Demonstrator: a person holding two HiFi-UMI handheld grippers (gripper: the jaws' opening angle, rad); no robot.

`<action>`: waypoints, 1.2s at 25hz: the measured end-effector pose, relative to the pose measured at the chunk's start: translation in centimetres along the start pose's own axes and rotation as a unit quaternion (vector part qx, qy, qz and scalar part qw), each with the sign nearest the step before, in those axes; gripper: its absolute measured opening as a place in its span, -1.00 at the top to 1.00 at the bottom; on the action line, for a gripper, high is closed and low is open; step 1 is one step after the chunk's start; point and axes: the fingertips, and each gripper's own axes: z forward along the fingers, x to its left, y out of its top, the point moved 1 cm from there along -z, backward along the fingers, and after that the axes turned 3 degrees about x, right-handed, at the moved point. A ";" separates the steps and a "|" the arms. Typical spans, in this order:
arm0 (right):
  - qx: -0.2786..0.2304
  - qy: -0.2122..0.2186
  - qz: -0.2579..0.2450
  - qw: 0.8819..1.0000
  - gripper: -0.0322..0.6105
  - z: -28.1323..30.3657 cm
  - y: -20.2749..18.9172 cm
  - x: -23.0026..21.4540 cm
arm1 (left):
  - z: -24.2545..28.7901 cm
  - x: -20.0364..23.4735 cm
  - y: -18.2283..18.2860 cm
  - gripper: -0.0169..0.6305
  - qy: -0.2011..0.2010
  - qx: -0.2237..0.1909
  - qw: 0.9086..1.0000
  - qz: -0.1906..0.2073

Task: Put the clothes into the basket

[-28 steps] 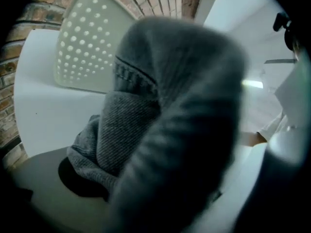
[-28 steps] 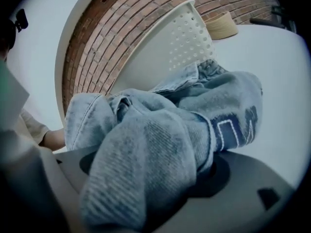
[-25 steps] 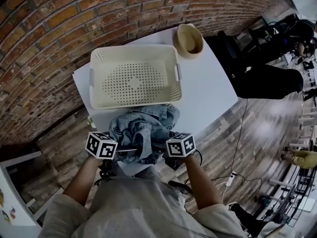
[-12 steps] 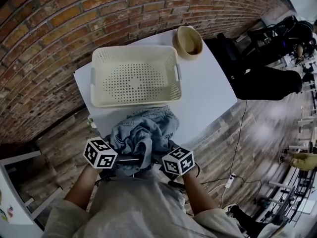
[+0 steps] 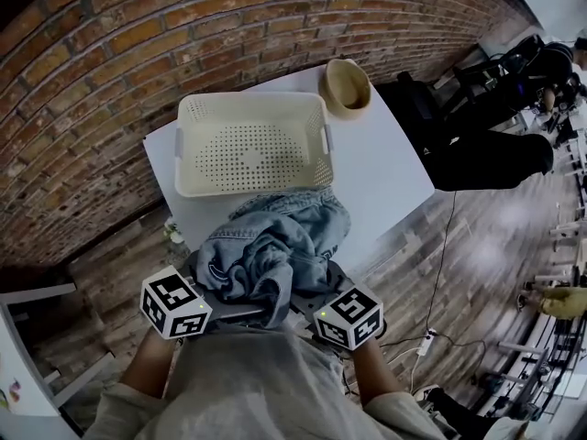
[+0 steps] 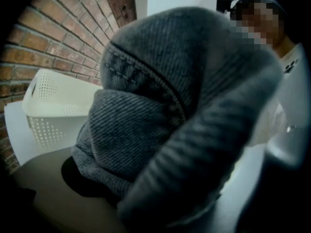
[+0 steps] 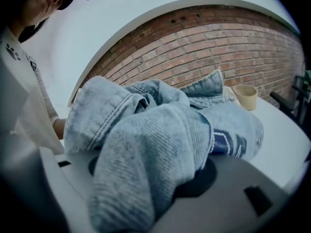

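A bundled light-blue denim garment (image 5: pixel 275 250) hangs between my two grippers, above the near edge of the white table (image 5: pixel 390 177). My left gripper (image 5: pixel 240 312) holds it from the left and my right gripper (image 5: pixel 298 308) from the right, their jaws buried in the cloth. Folds of the denim garment (image 6: pixel 160 115) fill the left gripper view and cover the left gripper (image 6: pixel 146 188). In the right gripper view the denim garment (image 7: pixel 155 130) drapes over the right gripper (image 7: pixel 160 178), whose jaws have just been closing on it. The cream perforated basket (image 5: pixel 252 145) stands empty beyond the bundle.
A tan bowl (image 5: pixel 347 88) sits at the table's far right corner, behind the basket. A brick wall (image 5: pixel 110 53) runs along the far and left sides. Wooden floor, cables and a dark chair (image 5: pixel 477 154) lie to the right.
Both grippers have risen with the denim bundle, lifting it off the table toward me. Their marker cubes have rolled outward and moved apart.
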 end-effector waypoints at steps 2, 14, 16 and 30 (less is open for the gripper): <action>-0.015 -0.003 -0.018 1.000 0.06 -0.9 1.7 0.4 | -0.7 -0.8 1.6 -0.85 0.009 -0.011 1.000 0.021; -0.089 -0.019 -0.115 0.989 0.06 -4.3 10.8 1.7 | -4.1 -3.5 10.2 -0.85 0.059 -0.071 0.988 0.125; -0.100 -0.021 -0.130 0.986 0.06 -4.4 12.1 1.8 | -4.6 -3.5 11.3 -0.85 0.068 -0.078 0.985 0.140; -0.169 -0.048 -0.211 0.962 0.06 -4.0 20.9 -2.2 | -4.8 -0.2 19.9 -0.85 0.110 -0.120 0.959 0.232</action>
